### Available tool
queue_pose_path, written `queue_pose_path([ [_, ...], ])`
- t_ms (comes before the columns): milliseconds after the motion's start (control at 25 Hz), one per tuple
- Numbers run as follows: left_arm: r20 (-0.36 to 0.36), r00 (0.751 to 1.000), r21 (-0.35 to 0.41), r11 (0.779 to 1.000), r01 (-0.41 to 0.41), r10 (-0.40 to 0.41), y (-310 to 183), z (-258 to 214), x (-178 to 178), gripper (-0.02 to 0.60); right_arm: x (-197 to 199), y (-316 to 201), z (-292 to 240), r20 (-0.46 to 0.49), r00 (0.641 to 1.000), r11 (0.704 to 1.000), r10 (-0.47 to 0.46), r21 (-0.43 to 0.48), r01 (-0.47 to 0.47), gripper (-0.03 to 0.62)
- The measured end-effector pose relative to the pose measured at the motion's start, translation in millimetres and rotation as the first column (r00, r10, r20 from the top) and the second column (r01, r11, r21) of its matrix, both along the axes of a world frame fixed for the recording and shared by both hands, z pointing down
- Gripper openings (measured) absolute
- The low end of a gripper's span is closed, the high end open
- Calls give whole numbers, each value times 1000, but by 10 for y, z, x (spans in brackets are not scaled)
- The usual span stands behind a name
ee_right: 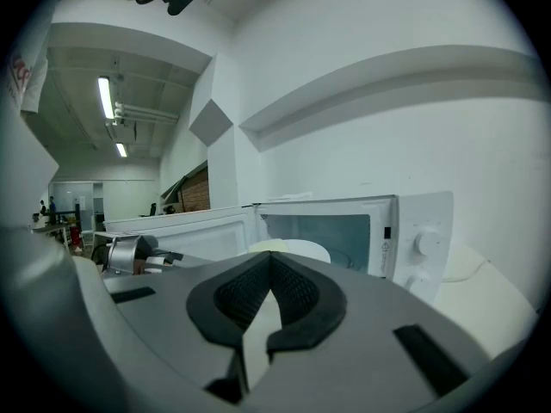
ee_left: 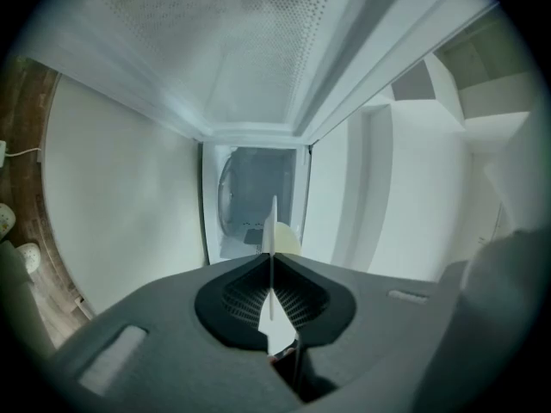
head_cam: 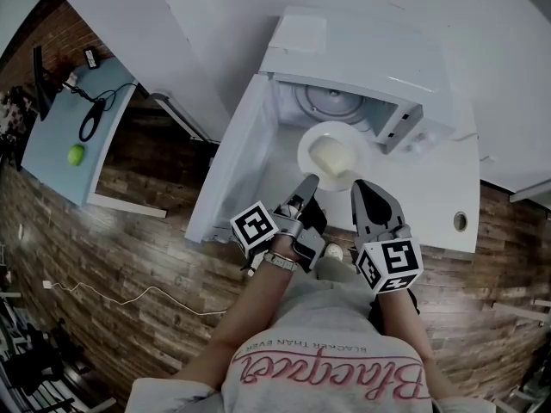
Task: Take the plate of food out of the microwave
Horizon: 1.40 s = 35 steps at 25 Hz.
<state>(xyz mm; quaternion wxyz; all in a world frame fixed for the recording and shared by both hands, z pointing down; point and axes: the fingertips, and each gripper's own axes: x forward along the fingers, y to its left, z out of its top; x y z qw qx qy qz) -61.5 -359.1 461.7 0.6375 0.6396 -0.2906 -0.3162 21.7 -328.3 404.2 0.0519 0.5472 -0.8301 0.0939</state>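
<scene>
One plate of food [head_cam: 307, 144], at the microwave [head_cam: 344, 58] mouth just ahead of both, rim pinched in left gripper [head_cam: 308, 184], right gripper [head_cam: 360, 186] closed empty alongside; withdrawal step, next likely a level carry to tabletop [head_cam: 430, 205].

Head view steeply down over the microwave [head_cam: 362, 63], both gripper views close along their jaws, all sharing the plate [head_cam: 307, 147]

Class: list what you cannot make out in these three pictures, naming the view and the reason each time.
- What the food is: head view, too small and pale.
- The plate, near half: right gripper view, hidden behind the right gripper.
- Markings round the dial: right gripper view, too small.
- The green round thing: head view, too small to identify.
</scene>
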Motion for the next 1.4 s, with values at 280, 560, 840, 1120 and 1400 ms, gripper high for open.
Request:
queue_pose_path([
  [280, -15, 1000, 17, 1000, 3, -3, -132, -131, 173, 15, 276, -130, -140, -4, 1000, 999, 28, 37, -28, 11],
  [560, -11, 999, 30, 999, 37, -36, -174, -343, 258, 15, 461, -279, -294, 4, 1000, 998, 15, 63, -15, 11],
  [840, 28, 998, 39, 998, 52, -53, -166, -543, 282, 15, 503, -324, -439, -22, 999, 994, -26, 105, 28, 11],
  [1120, 28, 998, 56, 997, 58, -60, -150, -687, 332, 15, 567, -304, -597, -40, 999, 988, -32, 151, 38, 11],
  [1400, 13, 999, 103, 994, 46, -48, -118, -860, 416, 15, 606, -256, -747, -72, 997, 980, -23, 193, 36, 11],
])
